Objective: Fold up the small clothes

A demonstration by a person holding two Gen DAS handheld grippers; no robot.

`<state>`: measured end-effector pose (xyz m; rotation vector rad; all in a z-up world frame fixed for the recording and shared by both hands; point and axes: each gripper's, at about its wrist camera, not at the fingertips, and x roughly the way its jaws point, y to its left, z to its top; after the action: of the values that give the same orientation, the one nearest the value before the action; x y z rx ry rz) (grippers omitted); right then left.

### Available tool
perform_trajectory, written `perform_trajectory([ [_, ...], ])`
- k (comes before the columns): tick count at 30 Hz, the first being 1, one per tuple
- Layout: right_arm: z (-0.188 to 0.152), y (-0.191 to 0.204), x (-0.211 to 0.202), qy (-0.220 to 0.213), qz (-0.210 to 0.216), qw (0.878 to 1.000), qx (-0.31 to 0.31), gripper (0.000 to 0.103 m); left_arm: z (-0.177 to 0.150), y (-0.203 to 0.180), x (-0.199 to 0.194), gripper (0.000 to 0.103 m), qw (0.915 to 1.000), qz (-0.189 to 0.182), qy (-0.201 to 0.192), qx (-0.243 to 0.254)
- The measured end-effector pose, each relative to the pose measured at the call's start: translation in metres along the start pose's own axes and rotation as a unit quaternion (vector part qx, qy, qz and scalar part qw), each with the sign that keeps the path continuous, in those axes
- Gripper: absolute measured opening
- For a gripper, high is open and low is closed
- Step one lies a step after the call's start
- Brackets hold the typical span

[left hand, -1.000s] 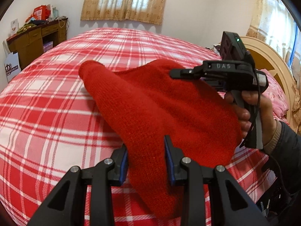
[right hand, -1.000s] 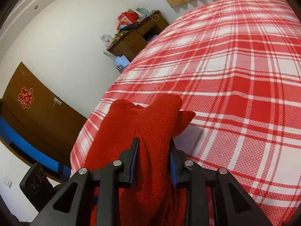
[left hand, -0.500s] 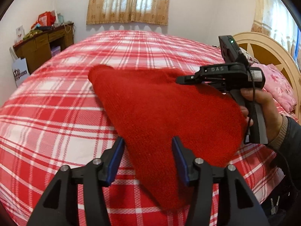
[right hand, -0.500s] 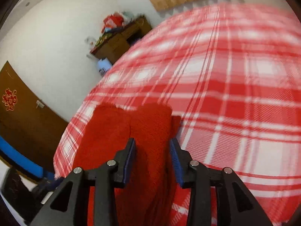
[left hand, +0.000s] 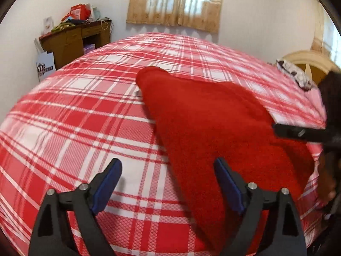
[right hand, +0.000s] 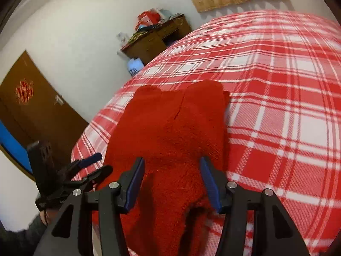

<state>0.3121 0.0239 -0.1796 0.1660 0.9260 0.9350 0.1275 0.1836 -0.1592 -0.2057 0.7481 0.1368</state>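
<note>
I am watching both sets of jaws letting go. A second ago my left gripper (left hand: 167, 183) was pinching the near edge of the red knitted garment (left hand: 215, 128); now its jaws are opening wide, the blue pads (left hand: 107, 183) standing clear of the cloth, and between them I am seeing mostly plaid bedspread (left hand: 85, 115) with the garment's edge reaching in beside the right-hand pad. My right gripper (right hand: 171, 183) was clamped on a bunched ridge of the same knit; its jaws are opening too, and the cloth is lying between the pads without being pressed. The garment, which was hanging tented between the two tools, is now lying spread on the bed, its two narrow ends (right hand: 181, 93) pointing away from me toward the wooden desk (right hand: 157, 38) by the wall.

In the left view the right gripper (left hand: 298, 133) has slid toward the picture's right edge, where I am making out only one dark finger over the cloth; the hand behind it is a blur, cut off by the frame. In the right view the left gripper (right hand: 93, 166) is showing at the lower left, smeared by motion, with a bit of grey sleeve (right hand: 27, 232) beneath it. The garment's near hem is running out of frame under both tools, so I cannot tell how it is lying there. The clutter on the desk is too soft to name.
</note>
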Motion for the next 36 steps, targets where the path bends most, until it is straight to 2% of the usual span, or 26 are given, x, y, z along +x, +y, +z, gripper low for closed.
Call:
perform_trajectory([
  [2, -0.002, 0.006, -0.011, -0.009, -0.024, 1.000, 0.003, 0.056, -0.001, -0.002, -0.004, 0.092, 1.0000, 0.001, 0.001, -0.001],
  [6, -0.011, 0.041, -0.047, -0.064, -0.093, 0.993, -0.025, 0.057, -0.001, -0.008, -0.030, 0.093, 1.0000, -0.001, -0.007, 0.005],
  [8, -0.017, 0.062, -0.066, -0.096, -0.137, 0.985, -0.044, 0.064, -0.001, -0.009, -0.043, 0.097, 0.9998, -0.001, -0.020, 0.010],
  [10, -0.021, 0.079, -0.080, -0.117, -0.153, 0.979, -0.064, 0.068, 0.002, -0.013, -0.058, 0.101, 0.9991, 0.001, -0.040, 0.013],
  [14, -0.031, 0.104, -0.097, -0.136, -0.164, 0.973, -0.094, 0.069, 0.010, -0.019, -0.079, 0.101, 0.9975, -0.001, -0.068, 0.020],
  [19, -0.040, 0.117, -0.114, -0.145, -0.163, 0.971, -0.101, 0.069, 0.015, -0.022, -0.095, 0.102, 0.9951, -0.013, -0.095, 0.021],
  [36, -0.046, 0.127, -0.118, -0.147, -0.164, 0.969, -0.109, 0.069, 0.015, -0.023, -0.097, 0.102, 0.9943, -0.018, -0.102, 0.025],
])
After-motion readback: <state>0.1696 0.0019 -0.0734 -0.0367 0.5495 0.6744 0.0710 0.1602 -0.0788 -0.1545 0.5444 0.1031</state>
